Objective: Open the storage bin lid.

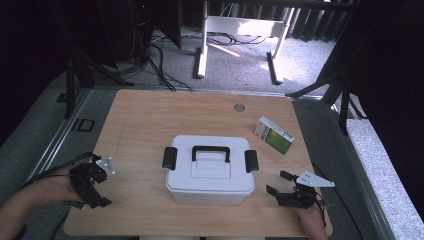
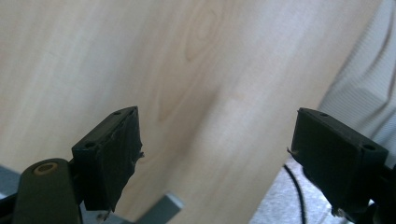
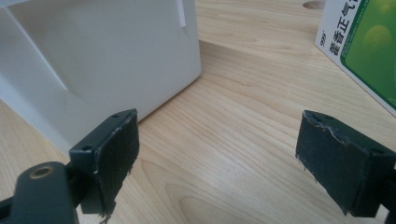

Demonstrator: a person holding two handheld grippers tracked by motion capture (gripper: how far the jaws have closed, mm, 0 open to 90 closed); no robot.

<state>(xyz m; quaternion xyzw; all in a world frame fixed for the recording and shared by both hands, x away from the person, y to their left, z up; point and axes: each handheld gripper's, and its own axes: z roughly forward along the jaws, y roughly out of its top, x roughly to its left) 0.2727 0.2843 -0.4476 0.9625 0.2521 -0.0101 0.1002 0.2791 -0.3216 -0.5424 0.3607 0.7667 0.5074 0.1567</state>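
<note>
Both jaws spread wide, empty: left gripper (image 1: 89,183) and right gripper (image 1: 281,186) flank white storage box (image 1: 209,170); medicine carton (image 1: 274,135) near.

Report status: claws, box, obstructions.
Left claw open, empty, off the box's left. Right claw open, empty, beside white box. Lid shut. Green carton clear, behind.

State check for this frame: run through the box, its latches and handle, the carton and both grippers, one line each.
white storage box: lid on, closed.
side latches: both down against the lid.
black handle: folded flat on the lid.
green-and-white carton: closed, lying apart from the box.
left gripper: open, empty.
right gripper: open, empty.
</note>
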